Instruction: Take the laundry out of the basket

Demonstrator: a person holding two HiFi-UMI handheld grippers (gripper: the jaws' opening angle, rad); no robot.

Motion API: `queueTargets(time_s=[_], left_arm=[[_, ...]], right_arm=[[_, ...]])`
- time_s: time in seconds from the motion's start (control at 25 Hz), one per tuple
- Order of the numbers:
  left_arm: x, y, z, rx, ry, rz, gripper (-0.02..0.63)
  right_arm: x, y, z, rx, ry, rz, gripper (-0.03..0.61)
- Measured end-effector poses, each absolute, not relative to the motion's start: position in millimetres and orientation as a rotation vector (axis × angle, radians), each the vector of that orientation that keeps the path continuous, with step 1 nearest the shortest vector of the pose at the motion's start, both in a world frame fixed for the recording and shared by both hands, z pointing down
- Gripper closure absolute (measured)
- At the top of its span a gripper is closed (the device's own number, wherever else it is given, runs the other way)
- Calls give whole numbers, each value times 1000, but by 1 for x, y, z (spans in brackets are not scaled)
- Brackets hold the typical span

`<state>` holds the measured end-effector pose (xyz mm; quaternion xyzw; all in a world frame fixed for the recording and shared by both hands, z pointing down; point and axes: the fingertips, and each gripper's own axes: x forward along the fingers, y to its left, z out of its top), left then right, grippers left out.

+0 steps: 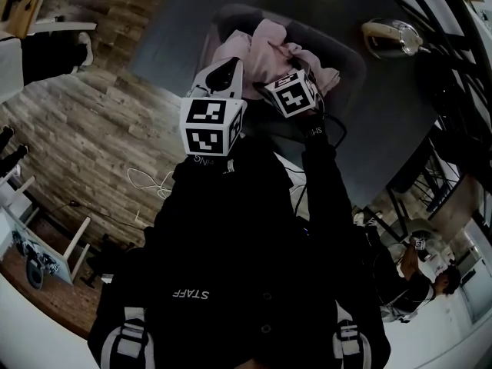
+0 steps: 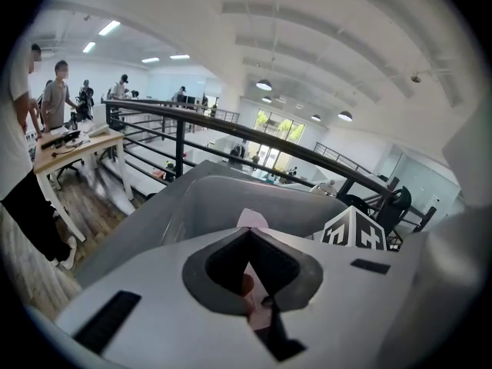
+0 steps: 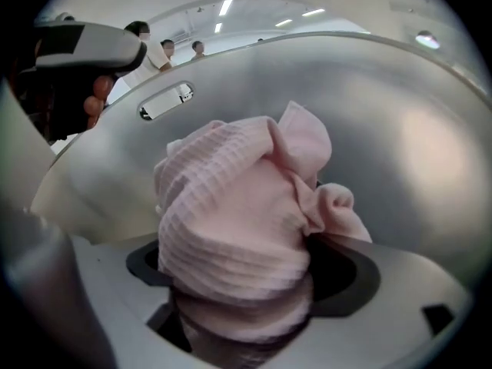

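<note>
One basket (image 1: 352, 61) on the dark grey surface (image 1: 173, 29): smooth grey plastic, rounded corners, one oblong handle slot (image 3: 165, 101) cut into the wall. Inside the basket, one heap of pink laundry (image 1: 270, 46), soft, crumpled, ribbed in a waffle weave; number of pieces impossible to tell. Two grippers over the basket, each topped with one white cube (image 1: 213, 125) of black square markers. Left gripper (image 2: 246, 235) at the basket's left edge, tongs clenched tip to tip on a thin fold of the pink laundry, a sliver of it peeking past the tips. Right gripper (image 3: 246, 287) over the basket's middle, pointed steeply down, tongs released and spread wide, the heap bulging up between them, not clamped. Right of the basket and apart from it, on the same surface, one glass kettle (image 1: 393, 37) with a pale handle. Left of the basket, beyond the surface's edge, wooden floor (image 1: 84, 129) in long planks.
</note>
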<state>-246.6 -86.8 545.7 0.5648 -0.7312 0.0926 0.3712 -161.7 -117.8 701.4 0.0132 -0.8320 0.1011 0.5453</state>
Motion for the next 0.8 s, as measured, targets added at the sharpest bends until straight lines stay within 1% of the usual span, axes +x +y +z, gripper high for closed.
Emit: queueTargets(time_s=[0.2, 0.24, 0.32, 0.44, 0.8], left_arm=[[-247, -77, 538, 1445, -1895, 228, 614], [-248, -75, 535, 1445, -1900, 224, 614], [-250, -73, 531, 1448, -1913, 216, 614], [-248, -67, 522, 1453, -1929, 206, 614], [-254, -45, 482, 1479, -2013, 161, 614]], right_arm=[[-162, -110, 693, 27, -2021, 182, 280], [-162, -109, 690, 23, -2030, 161, 317], [-163, -108, 685, 17, -2041, 139, 354], [-160, -107, 670, 19, -2066, 135, 382], [-162, -114, 574, 125, -2272, 102, 387]])
